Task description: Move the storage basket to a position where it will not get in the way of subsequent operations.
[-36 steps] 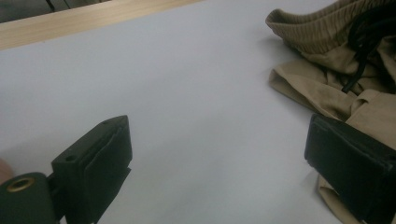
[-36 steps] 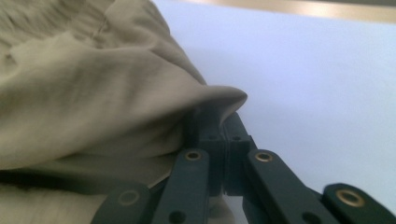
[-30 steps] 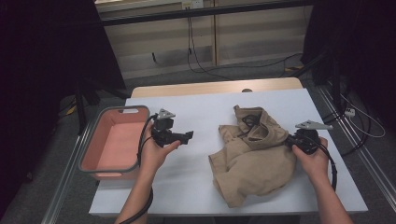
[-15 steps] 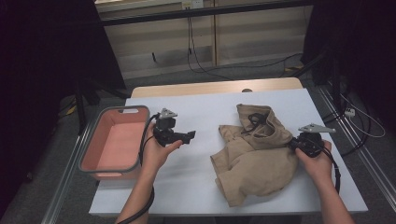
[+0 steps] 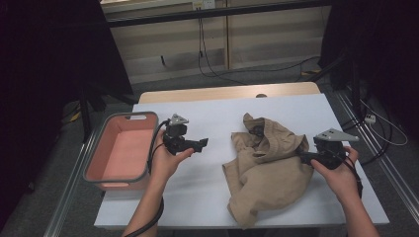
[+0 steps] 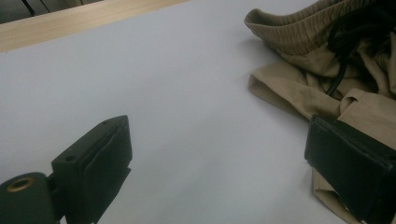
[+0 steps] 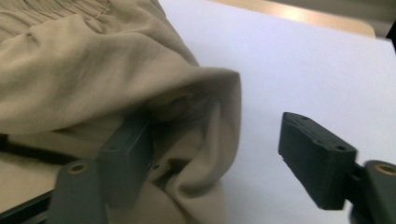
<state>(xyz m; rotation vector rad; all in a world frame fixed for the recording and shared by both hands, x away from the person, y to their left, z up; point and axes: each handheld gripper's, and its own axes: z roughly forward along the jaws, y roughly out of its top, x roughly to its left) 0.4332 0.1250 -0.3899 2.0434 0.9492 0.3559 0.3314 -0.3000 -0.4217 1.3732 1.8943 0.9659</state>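
— What sort of place have you set yourself up in?

— You're in a lab or test room, not a home. Your table is a plain white sheet over a wooden top, standing on a grey floor with loose black cables trailing across it, well beyond your left gripper.

— What else gives it away?

— Dark curtains hang on both sides, far out past each of your grippers. A metal rail runs along the floor just outside your right gripper, with a power strip lying near it. Ahead of both grippers you face bare pale wall panels.
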